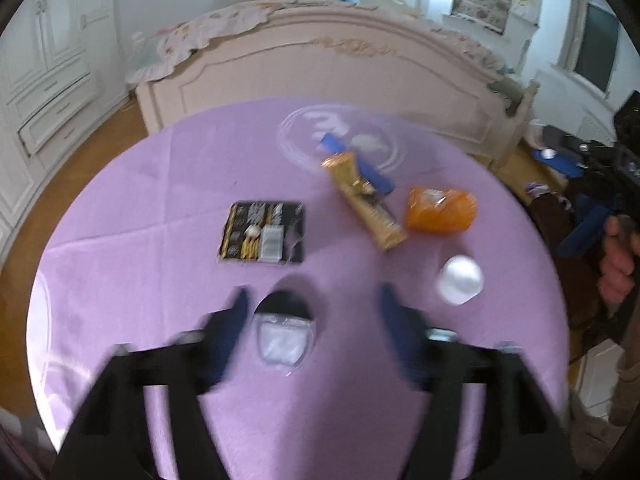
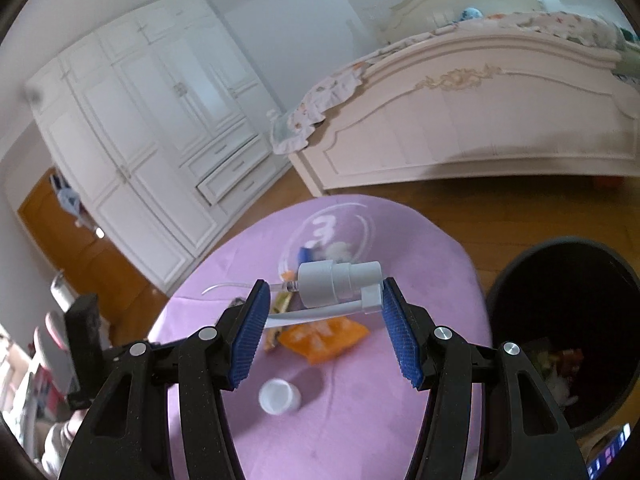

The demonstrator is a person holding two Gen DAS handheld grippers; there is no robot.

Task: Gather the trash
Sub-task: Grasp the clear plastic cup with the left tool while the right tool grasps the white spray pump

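Observation:
My left gripper [image 1: 312, 300] is open above the purple round table [image 1: 140, 200], with a small clear-and-black sachet [image 1: 282, 332] lying between its fingers. Ahead lie a black packet [image 1: 264, 232], a gold wrapper [image 1: 364, 200], a blue wrapper [image 1: 360, 160], an orange bag [image 1: 440, 210] and a white cup [image 1: 460, 280]. My right gripper [image 2: 322, 300] holds a white spray pump head with its tube [image 2: 336, 288] between its blue pads, above the table [image 2: 360, 400]. Below it are the orange bag [image 2: 324, 338] and the white cup [image 2: 278, 396].
A black trash bin [image 2: 560, 320] with some trash inside stands on the wooden floor right of the table. A pink bed footboard [image 1: 320, 80] is behind the table. White wardrobes [image 2: 140, 140] line the left wall. The left wrist view is motion-blurred.

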